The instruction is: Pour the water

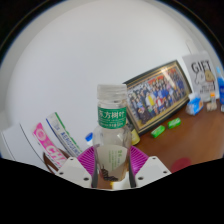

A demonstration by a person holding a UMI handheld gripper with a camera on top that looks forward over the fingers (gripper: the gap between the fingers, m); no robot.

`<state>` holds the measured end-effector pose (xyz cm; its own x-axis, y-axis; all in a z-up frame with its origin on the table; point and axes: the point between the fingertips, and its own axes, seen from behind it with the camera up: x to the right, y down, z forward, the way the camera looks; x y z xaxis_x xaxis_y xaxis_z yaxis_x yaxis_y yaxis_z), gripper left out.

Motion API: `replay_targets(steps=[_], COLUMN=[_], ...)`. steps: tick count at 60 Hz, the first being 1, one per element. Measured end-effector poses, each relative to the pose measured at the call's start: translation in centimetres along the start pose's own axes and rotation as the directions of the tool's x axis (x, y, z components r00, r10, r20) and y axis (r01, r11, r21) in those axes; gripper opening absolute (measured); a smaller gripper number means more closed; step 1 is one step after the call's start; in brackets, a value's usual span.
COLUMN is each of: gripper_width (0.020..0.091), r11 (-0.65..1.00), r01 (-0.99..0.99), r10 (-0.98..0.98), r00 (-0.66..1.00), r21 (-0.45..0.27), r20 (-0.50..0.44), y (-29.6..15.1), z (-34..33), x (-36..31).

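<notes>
1. Nearest the camera, the gripper is seen with its two fingers drawn in to roughly the width of a bottle; the purple pads lie against either side of the bottle's lower part, so it is judged to be clamped rather than merely standing between them.

2. The water bottle is held upright between the fingers, with a green label around its middle and a white cap on top. The cap appears to be in place; whether it is screwed tight cannot be told. The water level cannot be read.

3. What lies under the bottle is hidden by the fingers, so it cannot be told whether it is lifted or resting on the table.

4. Just behind the bottle, to one side, a white packet with pink and green print is leaned near the wall. To the other side, a framed group photograph is propped at a tilt, with a white gift bag beyond it and small items scattered before it.

5. No cup or other receiving vessel is seen.

6. The step in hand is judged to be the grasp or early carry. For the next move, a vessel must be found, the cap dealt with, and the bottle tipped slowly over it.
</notes>
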<state>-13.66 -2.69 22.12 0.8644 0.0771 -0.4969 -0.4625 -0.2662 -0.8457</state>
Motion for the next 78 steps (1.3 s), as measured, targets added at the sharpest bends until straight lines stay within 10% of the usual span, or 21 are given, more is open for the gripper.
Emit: replay_targets(steps=[17,41,51,56,78], gripper_width=[0.0433,0.0446,0.057,0.087,0.0855], r11=[0.898,0.9,0.901,0.905,0.895], r01=[0.421,0.407,0.397,0.367,0.309], r10=[-0.439,-0.435,-0.431,-0.415,-0.411], r00=[0.862,0.863,0.865,0.87,0.85], r21=[-0.125,-0.155,-0.175,-0.214,-0.321], r20=[-0.252,-0.257,-0.258,-0.266,-0.329], y=[0.8,5.3,5.4,5.7,4.7], z=[0.3,1.0,0.7,-0.1,-11.1], x=[17.0,23.2,23.2,23.1,16.4])
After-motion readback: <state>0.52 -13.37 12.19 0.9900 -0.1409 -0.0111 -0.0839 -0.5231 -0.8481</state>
